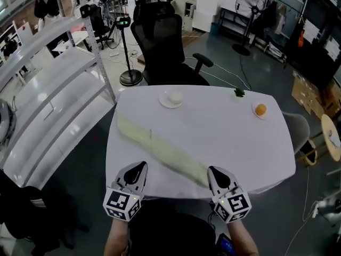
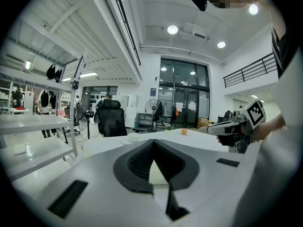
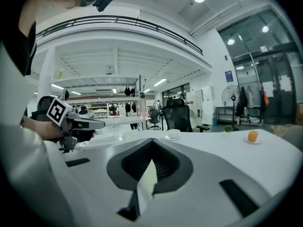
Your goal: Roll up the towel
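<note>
white table fills the middle of the head view. the towel, pale green, lies on the table as a long flat strip, not rolled. it runs slantwise from the table's far-left part down to the table's near edge, right of centre.

left gripper sits at the table's near edge, left of centre, pointing across the table. its tip is over bare white table, apart from the towel. its jaws are closed tip to tip in the left gripper view, with only a pale wedge showing behind the tips. nothing is clearly pinched.

right gripper is at the table's near edge, right of centre, with its tip right at the near end of the towel. its jaws are closed too. a thin pale sliver shows in the slit behind the tips in the right gripper view, and whether any cloth is caught there cannot be told.

both grippers are hand held, with forearms showing below the table's near edge.

on the table's far edge:
- a small plate with a white cup near the middle
- a small green thing further right
- an orange on a saucer by the far-right corner

black office chair stands just behind the table's far edge. white shelving stands off the table's left side.
</note>
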Motion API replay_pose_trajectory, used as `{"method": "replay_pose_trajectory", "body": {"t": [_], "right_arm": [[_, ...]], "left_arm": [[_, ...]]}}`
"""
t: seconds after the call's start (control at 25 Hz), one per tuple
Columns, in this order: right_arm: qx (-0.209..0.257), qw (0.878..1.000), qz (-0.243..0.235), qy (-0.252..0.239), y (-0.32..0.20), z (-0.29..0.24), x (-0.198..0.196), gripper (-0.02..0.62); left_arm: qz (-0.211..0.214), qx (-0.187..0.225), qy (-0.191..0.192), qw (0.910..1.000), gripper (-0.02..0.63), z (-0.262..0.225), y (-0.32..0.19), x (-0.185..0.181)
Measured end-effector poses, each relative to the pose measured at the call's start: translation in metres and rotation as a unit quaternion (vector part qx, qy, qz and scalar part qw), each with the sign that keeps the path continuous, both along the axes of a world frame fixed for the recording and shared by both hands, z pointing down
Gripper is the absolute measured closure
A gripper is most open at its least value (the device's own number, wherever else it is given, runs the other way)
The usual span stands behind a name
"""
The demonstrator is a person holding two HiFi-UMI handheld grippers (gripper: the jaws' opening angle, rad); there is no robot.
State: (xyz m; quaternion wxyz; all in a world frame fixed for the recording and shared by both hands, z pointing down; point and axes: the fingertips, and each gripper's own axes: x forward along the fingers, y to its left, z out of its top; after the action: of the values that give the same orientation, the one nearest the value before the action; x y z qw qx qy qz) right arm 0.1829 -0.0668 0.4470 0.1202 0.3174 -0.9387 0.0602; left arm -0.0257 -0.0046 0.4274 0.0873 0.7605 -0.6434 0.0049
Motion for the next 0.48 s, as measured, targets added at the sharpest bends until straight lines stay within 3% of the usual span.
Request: {"method": "replay_pose_trajectory", "body": {"t": [0.48], "right_arm": [[0.007,1.000,-0.010,0.006,0.0040,0.0008,0.0005,0.588]], "left_arm": [[-0.001,-0.002,-0.004,1.0000,0.591,0.0009,0.0040,0.0063]]}}
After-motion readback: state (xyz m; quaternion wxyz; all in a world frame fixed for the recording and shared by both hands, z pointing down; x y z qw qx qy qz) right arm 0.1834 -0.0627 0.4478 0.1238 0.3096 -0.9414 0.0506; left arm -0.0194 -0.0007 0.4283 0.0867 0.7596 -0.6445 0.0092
